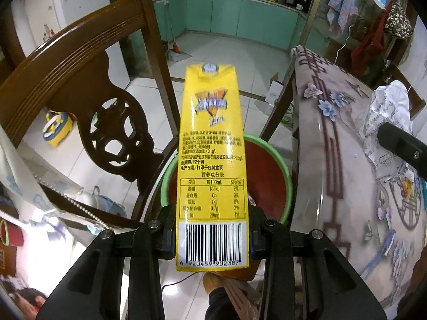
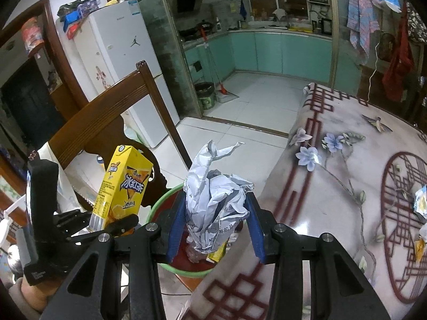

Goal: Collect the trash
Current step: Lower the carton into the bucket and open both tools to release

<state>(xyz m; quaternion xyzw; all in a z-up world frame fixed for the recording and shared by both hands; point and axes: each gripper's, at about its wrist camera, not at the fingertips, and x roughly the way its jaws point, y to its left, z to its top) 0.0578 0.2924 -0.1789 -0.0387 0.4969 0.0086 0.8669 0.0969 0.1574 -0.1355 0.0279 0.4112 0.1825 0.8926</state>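
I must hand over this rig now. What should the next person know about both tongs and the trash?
Left tongs: shut on the yellow drink carton, held above the green bin.
Right tongs: shut on the crumpled paper, also over the bin.
Done: some trash already lies in the bin.
Left: drop both items, then collect the wrappers on the table.

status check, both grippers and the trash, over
Left gripper shut on yellow carton, above the green basin. Right gripper shut on crumpled paper, also over it. Wrappers left on table. Nothing blocking the drop.
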